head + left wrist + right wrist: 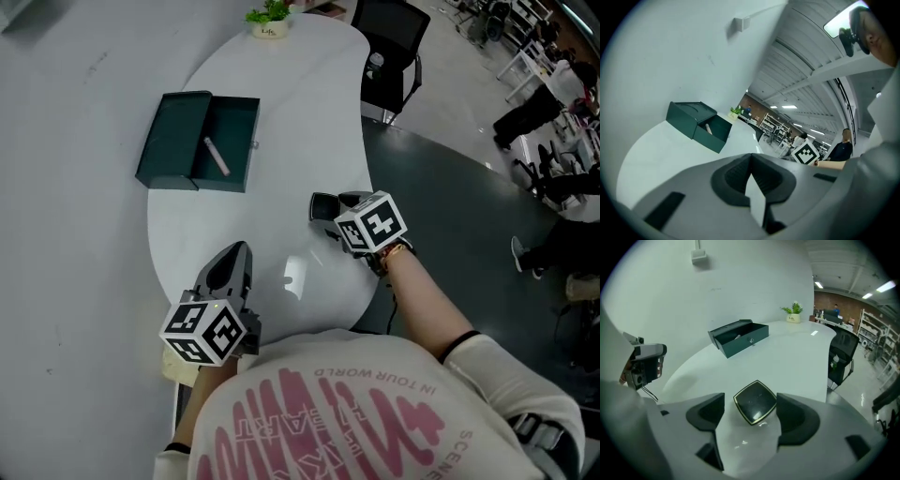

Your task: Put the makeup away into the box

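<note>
A black square compact with a gold rim point(755, 401) lies on the white table point(281, 112), near its right edge. My right gripper point(750, 405) stands open around it: one pad is clear on the left, and the compact's corner sits close to the right pad. In the head view the compact point(324, 206) shows just past the right gripper point(332, 216). The dark green box point(199, 141) sits open at the far left with a pale pink stick point(217, 156) inside. My left gripper point(232, 262) is shut and empty, low over the table's near edge, pointing at the box point(696, 124).
A small potted plant point(270, 19) stands at the table's far end. A black chair point(389, 47) is beside the table's far right edge. The grey floor lies to the right, with desks and people point(553, 103) further off.
</note>
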Tool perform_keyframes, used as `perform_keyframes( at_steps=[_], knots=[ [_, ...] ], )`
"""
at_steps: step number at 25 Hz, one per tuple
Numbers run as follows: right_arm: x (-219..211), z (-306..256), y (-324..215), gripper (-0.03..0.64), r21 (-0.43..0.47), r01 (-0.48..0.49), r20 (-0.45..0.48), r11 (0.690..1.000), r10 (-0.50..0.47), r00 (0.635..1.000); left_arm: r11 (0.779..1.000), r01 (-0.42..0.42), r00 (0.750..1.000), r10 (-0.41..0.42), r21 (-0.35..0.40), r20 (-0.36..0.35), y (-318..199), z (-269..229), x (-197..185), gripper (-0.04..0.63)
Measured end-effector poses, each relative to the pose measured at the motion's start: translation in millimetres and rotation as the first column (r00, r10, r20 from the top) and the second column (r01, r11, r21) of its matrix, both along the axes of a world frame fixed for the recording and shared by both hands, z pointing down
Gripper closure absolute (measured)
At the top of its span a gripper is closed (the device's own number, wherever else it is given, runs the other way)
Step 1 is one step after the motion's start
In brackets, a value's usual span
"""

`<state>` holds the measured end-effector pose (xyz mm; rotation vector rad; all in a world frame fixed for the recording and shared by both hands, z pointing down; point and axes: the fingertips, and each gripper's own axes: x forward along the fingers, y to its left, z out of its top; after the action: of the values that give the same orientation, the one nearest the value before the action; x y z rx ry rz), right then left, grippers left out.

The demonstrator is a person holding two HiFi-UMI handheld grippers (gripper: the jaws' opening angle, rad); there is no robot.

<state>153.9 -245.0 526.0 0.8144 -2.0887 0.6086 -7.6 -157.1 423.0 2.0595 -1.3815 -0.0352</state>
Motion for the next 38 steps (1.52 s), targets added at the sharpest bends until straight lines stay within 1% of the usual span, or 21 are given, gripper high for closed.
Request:
perform_keyframes(
  at_steps=[1,3,6,8,11,13,15,18,21,24,27,30,32,35,38],
  knots=[
    [-4,2,-4,0.257,0.0,0.038,0.009,0.999,-0.038,0.999,0.999,0.035,0.999,-0.035,0.001,0.006,2,-1,-1,0.594],
    [-8,6,-9,0.247,-0.002,0.107,0.017,0.994,-0.107,0.994,0.996,0.093,0.996,-0.093,-0.003,0.015,6,0,-1,0.594],
    [-7,14,-10,0.219,-0.015,0.185,0.009,0.983,-0.185,0.983,0.99,0.139,0.99,-0.139,-0.022,0.005,9,4,4,0.594],
    [-7,20,-11,0.218,-0.026,0.235,0.002,0.972,-0.235,0.972,0.984,0.175,0.985,-0.175,-0.033,-0.003,10,4,6,0.594],
    [-9,29,-13,0.22,-0.032,0.302,-0.011,0.953,-0.302,0.953,0.975,0.221,0.975,-0.221,-0.03,0.01,12,3,7,0.594],
    [-11,32,-15,0.231,-0.029,0.337,-0.024,0.941,-0.338,0.941,0.969,0.245,0.969,-0.245,-0.028,0.019,12,2,7,0.594],
    [-12,32,-18,0.23,-0.033,0.358,-0.029,0.933,-0.359,0.933,0.964,0.263,0.965,-0.262,-0.03,0.026,13,3,6,0.594],
    [-13,32,-18,0.247,-0.043,0.387,-0.045,0.921,-0.388,0.92,0.957,0.287,0.958,-0.286,-0.034,0.03,14,4,3,0.594],
    [-14,33,-17,0.253,-0.029,0.422,-0.07,0.906,-0.423,0.904,0.953,0.3,0.954,-0.299,-0.03,0.034,10,3,1,0.594],
    [-14,34,-17,0.256,-0.014,0.419,-0.065,0.908,-0.419,0.906,0.955,0.296,0.955,-0.295,-0.03,0.035,7,3,4,0.594],
    [-13,34,-18,0.264,-0.009,0.391,-0.05,0.92,-0.391,0.919,0.958,0.284,0.958,-0.283,-0.029,0.04,5,3,9,0.594],
    [-12,31,-20,0.267,-0.003,0.342,-0.033,0.94,-0.342,0.939,0.962,0.272,0.962,-0.271,-0.03,0.043,5,3,13,0.594],
    [-12,29,-20,0.27,-0.011,0.307,-0.006,0.952,-0.307,0.952,0.964,0.262,0.964,-0.261,-0.033,0.046,6,4,15,0.594],
    [-15,27,-16,0.272,-0.032,0.276,0.039,0.961,-0.275,0.961,0.969,0.246,0.969,-0.245,-0.034,0.045,8,4,16,0.594],
    [-18,23,-12,0.272,-0.034,0.25,0.046,0.968,-0.249,0.968,0.975,0.223,0.974,-0.222,-0.026,0.037,5,3,12,0.594]
  ],
)
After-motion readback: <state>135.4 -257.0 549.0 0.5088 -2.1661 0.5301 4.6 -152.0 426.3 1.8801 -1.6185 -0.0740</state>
